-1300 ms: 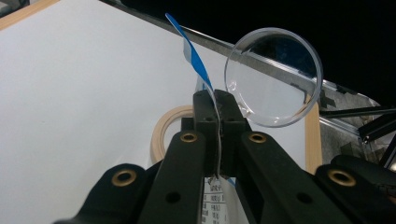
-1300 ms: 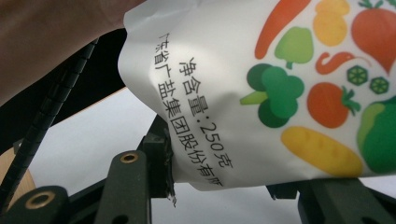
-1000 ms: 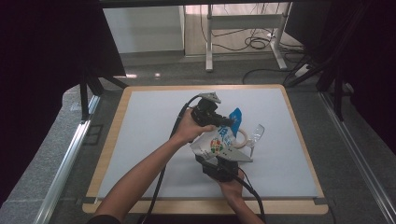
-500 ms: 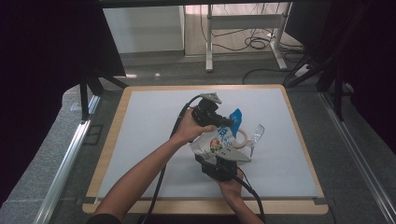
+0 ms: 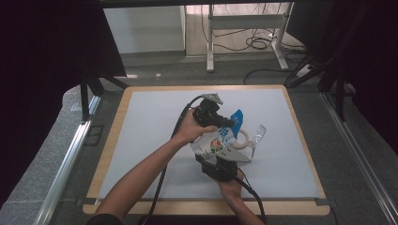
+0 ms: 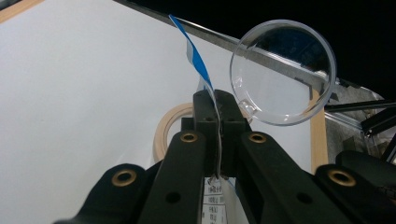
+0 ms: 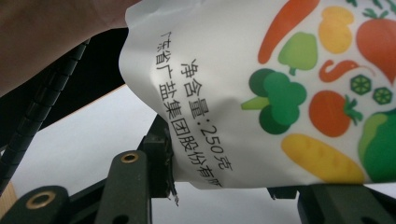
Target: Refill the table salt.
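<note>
A white bag (image 5: 217, 142) printed with vegetables and topped by a blue strip is held up above the pale mat (image 5: 150, 122), between both grippers. My left gripper (image 5: 226, 123) is shut on the bag's thin upper edge (image 6: 211, 100), which runs straight between its black jaws. From below, my right gripper (image 5: 219, 159) holds the bag's bottom (image 7: 280, 79), with the left pad (image 7: 161, 161) pressed against its lower corner. A hand and black cable sit behind the bag in the right gripper view.
A clear round plastic cup (image 5: 256, 135) and a beige tape ring (image 5: 245, 140) lie just right of the bag; both appear past the left jaws, the cup (image 6: 282, 72) and the ring (image 6: 169, 128). The mat has a wooden border (image 5: 206, 206).
</note>
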Available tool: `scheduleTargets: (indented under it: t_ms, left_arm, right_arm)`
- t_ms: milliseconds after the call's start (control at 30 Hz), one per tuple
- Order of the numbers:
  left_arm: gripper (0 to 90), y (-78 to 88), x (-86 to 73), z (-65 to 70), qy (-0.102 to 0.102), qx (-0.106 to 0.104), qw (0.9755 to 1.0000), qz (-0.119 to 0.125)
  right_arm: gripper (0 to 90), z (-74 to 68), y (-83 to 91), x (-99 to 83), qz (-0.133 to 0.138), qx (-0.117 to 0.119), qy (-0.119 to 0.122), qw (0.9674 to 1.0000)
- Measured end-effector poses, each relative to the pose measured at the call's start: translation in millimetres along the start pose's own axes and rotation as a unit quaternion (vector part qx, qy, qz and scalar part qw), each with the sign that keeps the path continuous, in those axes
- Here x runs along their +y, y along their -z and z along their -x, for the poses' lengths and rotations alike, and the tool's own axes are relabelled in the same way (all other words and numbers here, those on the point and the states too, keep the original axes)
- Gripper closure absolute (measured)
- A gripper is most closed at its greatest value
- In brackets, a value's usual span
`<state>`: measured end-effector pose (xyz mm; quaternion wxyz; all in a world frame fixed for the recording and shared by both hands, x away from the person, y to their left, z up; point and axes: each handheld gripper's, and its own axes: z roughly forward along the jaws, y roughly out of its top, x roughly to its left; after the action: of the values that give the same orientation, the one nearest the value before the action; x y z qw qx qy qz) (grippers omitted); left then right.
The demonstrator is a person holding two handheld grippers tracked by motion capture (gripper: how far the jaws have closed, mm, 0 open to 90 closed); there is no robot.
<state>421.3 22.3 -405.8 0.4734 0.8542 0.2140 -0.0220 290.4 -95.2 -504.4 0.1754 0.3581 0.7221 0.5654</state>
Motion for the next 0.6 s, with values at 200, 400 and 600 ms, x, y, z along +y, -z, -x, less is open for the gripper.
scheduleTargets:
  t_ms: [200, 400, 600]
  left_arm:
    - [89.8, 0.4, 0.2, 0.0, -0.001, -0.004, 1.0000, 0.000]
    - [89.8, 1.1, 2.4, 1.1, -0.005, -0.007, 1.0000, -0.003]
    - [89.8, 2.1, 3.8, 1.8, -0.012, -0.009, 0.9999, -0.006]
  right_arm:
    - [53.5, -1.8, 0.6, 0.5, 0.001, 0.000, -0.004, 1.0000]
    - [53.5, -2.3, 1.9, 2.1, 0.004, 0.004, -0.008, 1.0000]
    - [53.5, -2.0, 3.9, 3.1, 0.006, 0.005, -0.006, 0.9999]
